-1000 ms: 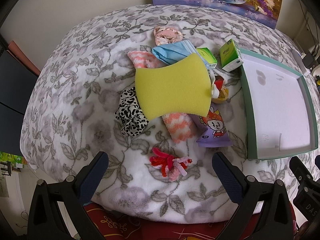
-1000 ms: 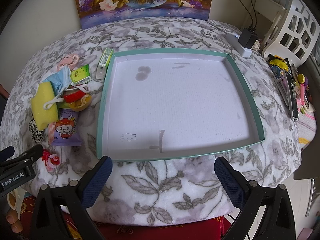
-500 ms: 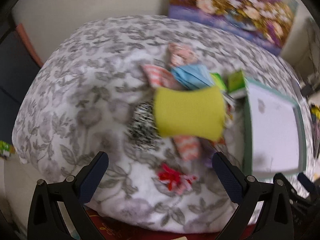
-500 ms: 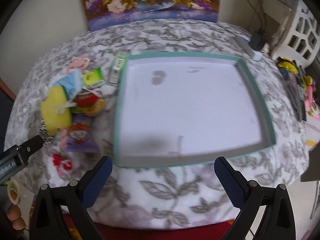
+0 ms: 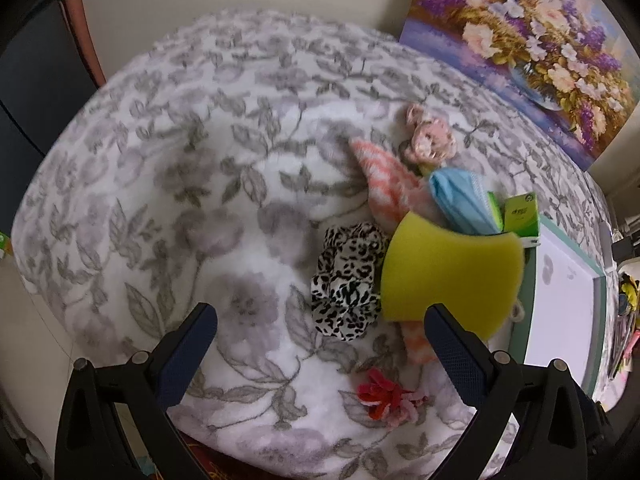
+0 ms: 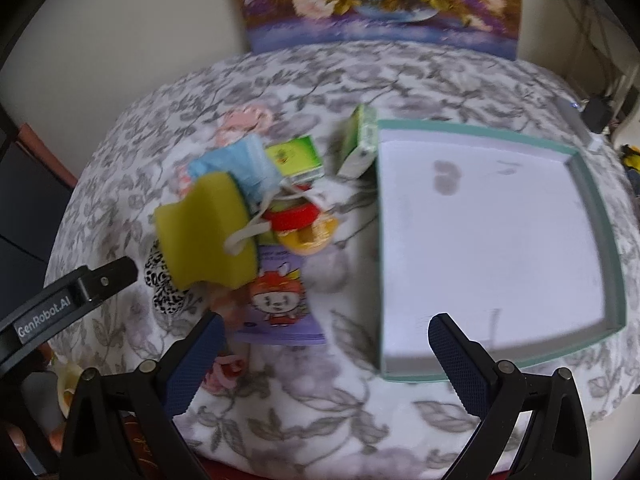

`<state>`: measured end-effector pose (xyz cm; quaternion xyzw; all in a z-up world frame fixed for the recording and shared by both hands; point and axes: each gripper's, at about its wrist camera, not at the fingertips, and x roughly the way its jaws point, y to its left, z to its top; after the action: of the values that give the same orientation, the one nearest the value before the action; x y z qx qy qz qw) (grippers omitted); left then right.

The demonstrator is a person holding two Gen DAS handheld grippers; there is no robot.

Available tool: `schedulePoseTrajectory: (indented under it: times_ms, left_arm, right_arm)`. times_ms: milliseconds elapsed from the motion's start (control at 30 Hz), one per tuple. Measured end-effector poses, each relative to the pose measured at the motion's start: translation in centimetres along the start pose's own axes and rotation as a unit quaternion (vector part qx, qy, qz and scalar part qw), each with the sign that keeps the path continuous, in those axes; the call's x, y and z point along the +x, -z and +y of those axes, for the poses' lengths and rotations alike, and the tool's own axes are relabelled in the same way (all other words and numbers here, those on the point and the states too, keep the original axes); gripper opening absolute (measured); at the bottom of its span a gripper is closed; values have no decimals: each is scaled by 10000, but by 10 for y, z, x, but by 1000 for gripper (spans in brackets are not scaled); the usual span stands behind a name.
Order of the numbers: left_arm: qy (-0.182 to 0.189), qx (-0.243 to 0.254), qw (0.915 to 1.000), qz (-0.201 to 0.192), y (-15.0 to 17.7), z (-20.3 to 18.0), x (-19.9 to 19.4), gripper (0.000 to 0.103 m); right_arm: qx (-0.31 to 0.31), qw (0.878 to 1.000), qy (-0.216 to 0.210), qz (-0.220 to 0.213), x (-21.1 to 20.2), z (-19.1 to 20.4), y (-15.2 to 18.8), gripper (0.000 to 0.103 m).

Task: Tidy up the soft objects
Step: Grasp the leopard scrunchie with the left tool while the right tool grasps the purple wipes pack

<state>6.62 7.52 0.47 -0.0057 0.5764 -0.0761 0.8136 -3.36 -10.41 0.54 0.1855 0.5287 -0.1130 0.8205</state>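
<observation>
Soft things lie in a heap on the flowered blanket (image 5: 168, 184) over your counter. From the left: the spotted scrunchie (image 5: 347, 280), touching the yellow sponge (image 5: 450, 270), which rests on a pink striped sock (image 5: 386, 184); the blue face mask (image 5: 460, 200) sits just behind the sponge, and the red and pink pipe-cleaner flower (image 5: 386, 398) lies near the front edge. Your left tongs (image 5: 320, 344) hover wide open, holding nothing. Further right stands the white tray (image 6: 600, 216). Your right tongs (image 6: 324, 356) are open too, between heap and tray.

Striped sock (image 5: 386, 184) partly under sponge (image 5: 450, 276)
</observation>
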Motion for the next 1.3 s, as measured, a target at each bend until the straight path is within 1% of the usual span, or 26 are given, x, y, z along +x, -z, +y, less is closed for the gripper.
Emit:
schedulePoseTrajectory:
  times_ms: [33, 133, 233, 300, 400, 467, 533, 600, 667, 733, 833, 900, 1000, 1100, 1200, 1233, 1267, 1300]
  left_arm:
    - [6, 1, 10000, 54, 0, 2, 3, 103]
    - [-150, 30, 9998, 119, -1, 7, 11, 103]
    - [-99, -62, 9999, 96, -5, 14, 14, 103]
    - [-91, -127, 9998, 134, -6, 18, 19, 103]
    - [-139, -129, 9996, 207, -5, 20, 29, 100]
    - [-82, -96, 9996, 267, -5, 20, 34, 90]
    - [-40, -64, 9994, 346, -5, 20, 40, 87]
    - [0, -56, 9991, 414, -5, 21, 46, 83]
    - [68, -35, 9990, 441, -5, 21, 51, 77]
    - [165, -3, 9986, 497, -5, 19, 56, 75]
    - [252, 49, 9983, 526, -5, 16, 61, 66]
    - [354, 69, 9979, 539, -5, 13, 64, 64]
    - [402, 105, 9976, 545, -4, 10, 68, 59]
    - [391, 152, 9978, 520, -4, 6, 69, 56]
    - [294, 234, 9981, 496, -3, 0, 69, 53]
    - [262, 252, 9981, 495, -4, -3, 70, 50]
    - [231, 268, 9982, 489, -5, -12, 73, 42]
    - [265, 280, 9980, 506, -5, -14, 72, 36]
  right_arm:
    - [-16, 10000, -1, 23, 3, 2, 0, 103]
    - [-79, 10000, -27, -47, 5, 7, -1, 103]
    - [-154, 9998, -32, -132, 7, 13, -4, 103]
    - [-227, 9997, 3, -49, 13, 18, -5, 100]
    - [-324, 9994, 33, 137, 24, 24, -2, 93]
    - [-348, 9991, 36, 232, 31, 26, -1, 85]
    - [-350, 9990, 20, 286, 36, 26, 0, 82]
    - [-346, 9988, 36, 353, 42, 26, 0, 76]
    - [-323, 9986, 29, 430, 48, 25, -1, 67]
    - [-263, 9983, 12, 518, 54, 23, 0, 64]
    - [-191, 9980, -44, 594, 61, 21, 0, 60]
    - [-162, 9978, -26, 648, 65, 19, 1, 58]
    - [-106, 9976, -55, 684, 69, 15, 1, 57]
    - [-95, 9976, -80, 686, 69, 13, 2, 57]
    - [-125, 9976, -94, 668, 69, 12, 4, 57]
    - [-136, 9977, -96, 663, 70, 11, 2, 57]
    - [-141, 9976, -103, 665, 68, 10, 3, 56]
    - [-154, 9977, -107, 658, 68, 9, 3, 56]
